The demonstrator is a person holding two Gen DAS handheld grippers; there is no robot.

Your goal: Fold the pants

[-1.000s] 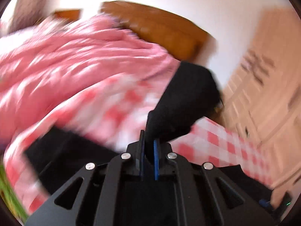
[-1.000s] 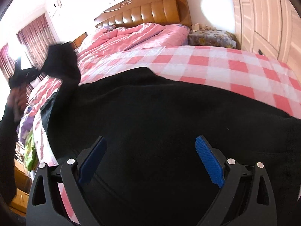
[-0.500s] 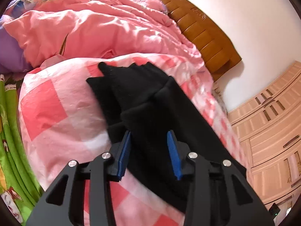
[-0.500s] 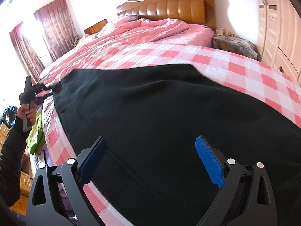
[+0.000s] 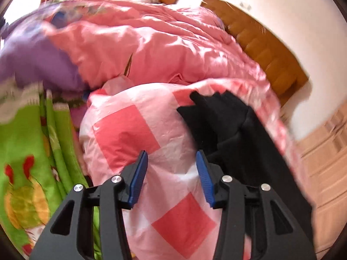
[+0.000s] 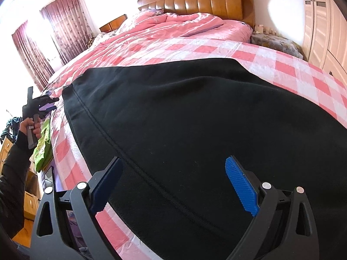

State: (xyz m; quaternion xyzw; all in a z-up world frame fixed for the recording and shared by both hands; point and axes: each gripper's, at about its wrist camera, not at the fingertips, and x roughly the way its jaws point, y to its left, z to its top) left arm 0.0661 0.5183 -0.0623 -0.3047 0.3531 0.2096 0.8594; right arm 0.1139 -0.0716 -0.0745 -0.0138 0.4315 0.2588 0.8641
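Black pants [image 6: 184, 130] spread flat on checked bed sheet [image 5: 130, 134]. Left gripper [image 5: 171, 173] fingers opening, nothing between them, pants just beside. Right gripper [image 6: 173, 184] fingers held wide above pants, nothing gripped.

One pants [image 6: 184, 119], one bed [image 6: 282, 60], one quilt [image 6: 173, 28], two hand-held grippers [image 5: 171, 173] [image 6: 173, 184], one headboard [image 6: 206, 2], two curtains [image 6: 63, 21].

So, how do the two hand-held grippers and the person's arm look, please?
The left gripper and the right gripper have matte black plastic frames with triangular cut-outs and silver screw heads. Their fingers carry ribbed blue pads. The left hand comes out of a long black sleeve.
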